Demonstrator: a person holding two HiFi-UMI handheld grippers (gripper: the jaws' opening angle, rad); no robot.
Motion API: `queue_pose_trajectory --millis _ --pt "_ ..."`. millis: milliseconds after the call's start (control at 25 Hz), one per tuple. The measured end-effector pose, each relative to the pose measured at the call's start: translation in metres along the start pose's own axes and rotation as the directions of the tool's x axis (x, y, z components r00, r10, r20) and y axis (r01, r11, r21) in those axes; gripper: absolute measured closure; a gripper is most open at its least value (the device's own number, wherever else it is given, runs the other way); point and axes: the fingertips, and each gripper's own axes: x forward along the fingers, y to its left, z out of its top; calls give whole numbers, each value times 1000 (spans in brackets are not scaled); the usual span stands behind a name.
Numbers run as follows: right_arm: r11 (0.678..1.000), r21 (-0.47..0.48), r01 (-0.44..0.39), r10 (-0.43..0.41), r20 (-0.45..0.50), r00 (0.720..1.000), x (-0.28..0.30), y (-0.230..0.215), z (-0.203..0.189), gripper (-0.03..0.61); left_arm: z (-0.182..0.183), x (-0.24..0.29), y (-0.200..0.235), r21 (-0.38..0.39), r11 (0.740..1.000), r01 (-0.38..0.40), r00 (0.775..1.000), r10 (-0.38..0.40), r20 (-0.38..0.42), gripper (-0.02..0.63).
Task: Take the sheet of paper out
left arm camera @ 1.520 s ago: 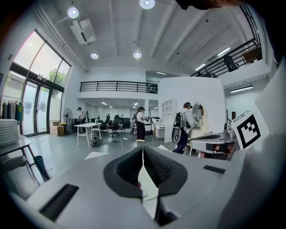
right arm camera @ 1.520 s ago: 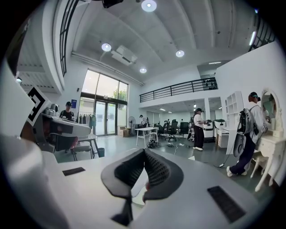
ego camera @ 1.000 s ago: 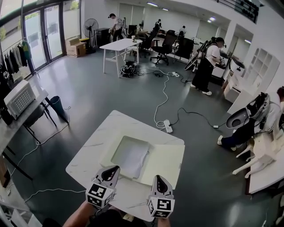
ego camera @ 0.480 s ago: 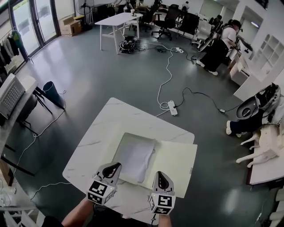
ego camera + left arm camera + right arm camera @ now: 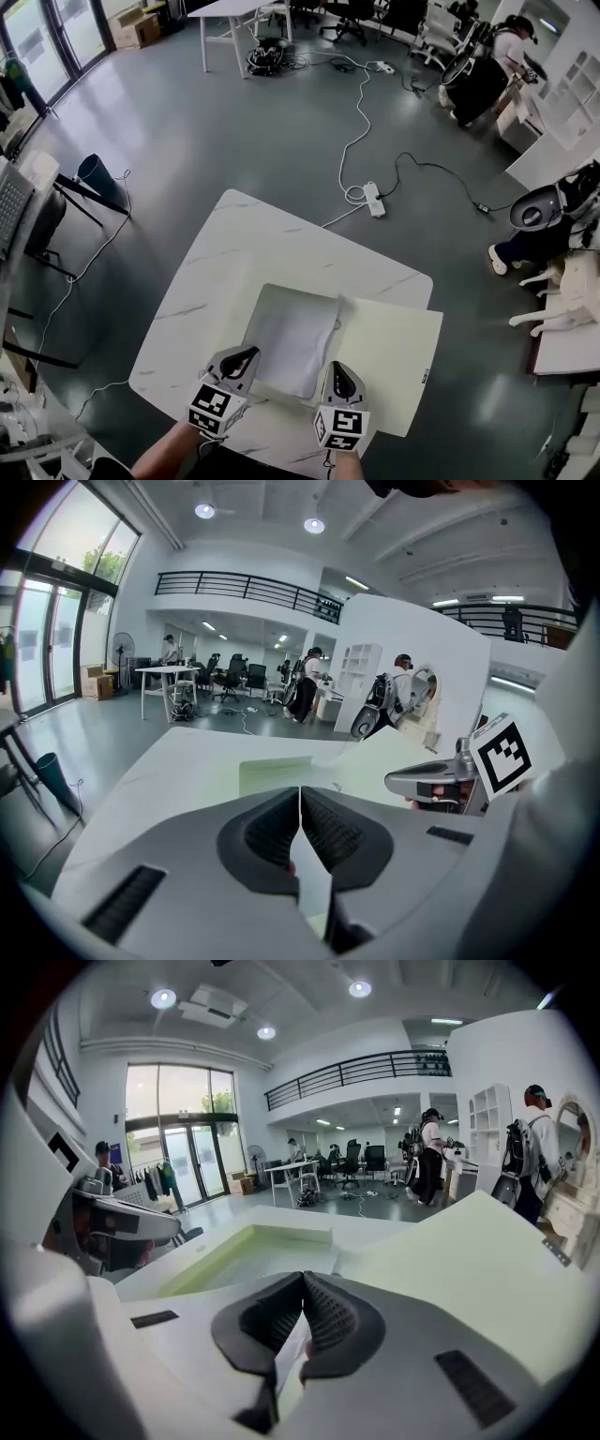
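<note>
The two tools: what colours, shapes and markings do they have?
The left tool and the right tool are pale grey shells that taper to a point. Each bears a white cube with black square markers at its rear. Their inner pads are black and ribbed.

The table (image 5: 234,253) top is smooth, white, grey-veined like marble. The open box (image 5: 291,292) looks like matt pale card; the sheet of paper (image 5: 291,347) in it is matt white and slightly rumpled. The left gripper (image 5: 300,789) has ribbed dark pads (image 5: 333,827). The grey floor (image 5: 234,122) is glossy.
</note>
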Motion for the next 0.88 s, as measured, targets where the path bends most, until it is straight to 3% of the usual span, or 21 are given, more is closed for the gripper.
queue_pose_trajectory --millis 280,320,360,400,600,880 --pt "998 49 35 -29 -124 992 47 -7 -24 560 -11 26 24 -15 1000 16 999 -16 -50 586" --pt "998 62 22 -13 -139 990 52 -5 -26 521 -11 28 25 -16 1000 20 998 -21 -55 586" --pt "997 74 10 1 -153 988 57 -3 -29 428 -11 31 26 -16 1000 25 998 -26 -58 586" --pt "997 82 5 8 -165 986 62 -2 -31 417 -11 33 27 -17 999 29 998 -30 -61 586" --pt "996 82 32 -12 -225 974 87 -3 -39 385 -12 48 32 -20 998 56 996 -57 -73 586" --pt "995 72 67 -43 -296 954 102 -6 -54 401 -19 57 37 -35 997 71 993 -74 -90 586"
